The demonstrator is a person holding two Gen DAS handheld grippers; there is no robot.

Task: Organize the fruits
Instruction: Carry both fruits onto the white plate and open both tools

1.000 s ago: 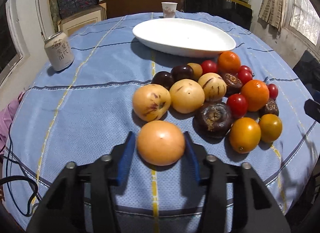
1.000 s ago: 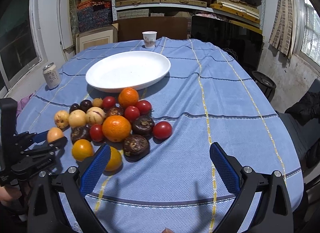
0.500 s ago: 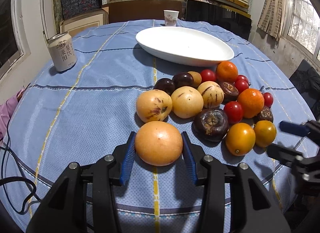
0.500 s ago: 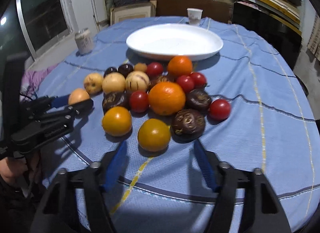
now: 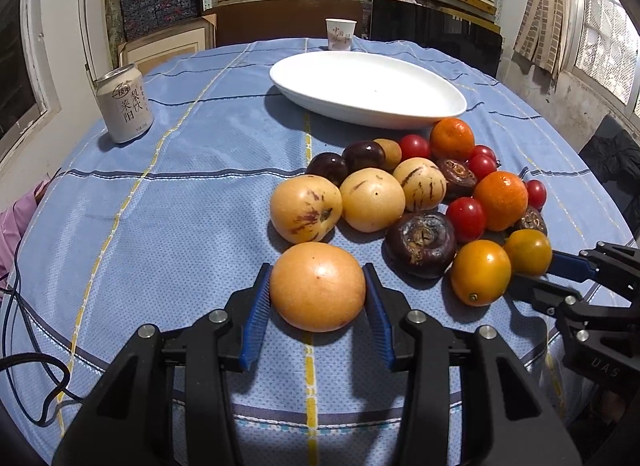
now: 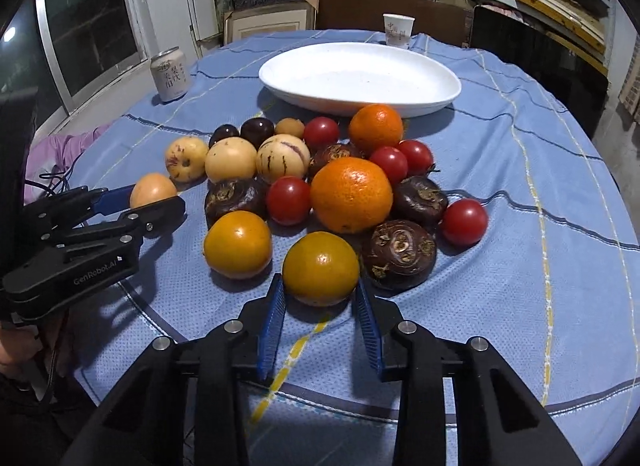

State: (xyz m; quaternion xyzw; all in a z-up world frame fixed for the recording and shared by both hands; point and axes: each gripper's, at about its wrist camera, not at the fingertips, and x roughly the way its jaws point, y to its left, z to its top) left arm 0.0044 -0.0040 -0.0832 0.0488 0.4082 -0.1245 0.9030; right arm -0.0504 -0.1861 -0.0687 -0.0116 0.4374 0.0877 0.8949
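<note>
- The round table (image 5: 168,201), under a blue cloth with yellow and dark stripes, fills both views and bears everything else.
- The white oval plate (image 6: 360,73) lies past the fruit pile, toward the far side; nothing lies in it.
- The left gripper (image 5: 318,298) points down at the cloth on the near-left edge of the pile. Its blue pads press both sides of a pale orange round fruit (image 5: 318,286), so it is clamped on that fruit, which sits low over the cloth.
- The right gripper (image 6: 320,294) is at the near-right edge of the pile. Its jaws are closing around a yellow-orange tomato (image 6: 320,268), and the blue pads touch the tomato's flanks while it rests on the cloth.
- The fruit pile lies between the grippers and the plate: a large orange (image 6: 351,194) in the middle, a smaller orange (image 6: 376,127) just before the plate's rim.
- Three pale yellow fruits with purple streaks (image 5: 306,207) stand in a row on the pile's left side.
- A second yellow-orange tomato (image 6: 238,244) lies just beside the gripped one.
- Dark brown wrinkled fruits (image 6: 400,254) and red cherry tomatoes (image 6: 464,221) are scattered among them.
- A drink can (image 5: 125,103) stands upright, well apart on the left.
- A paper cup (image 5: 340,33) stands behind the plate at the far edge.
</note>
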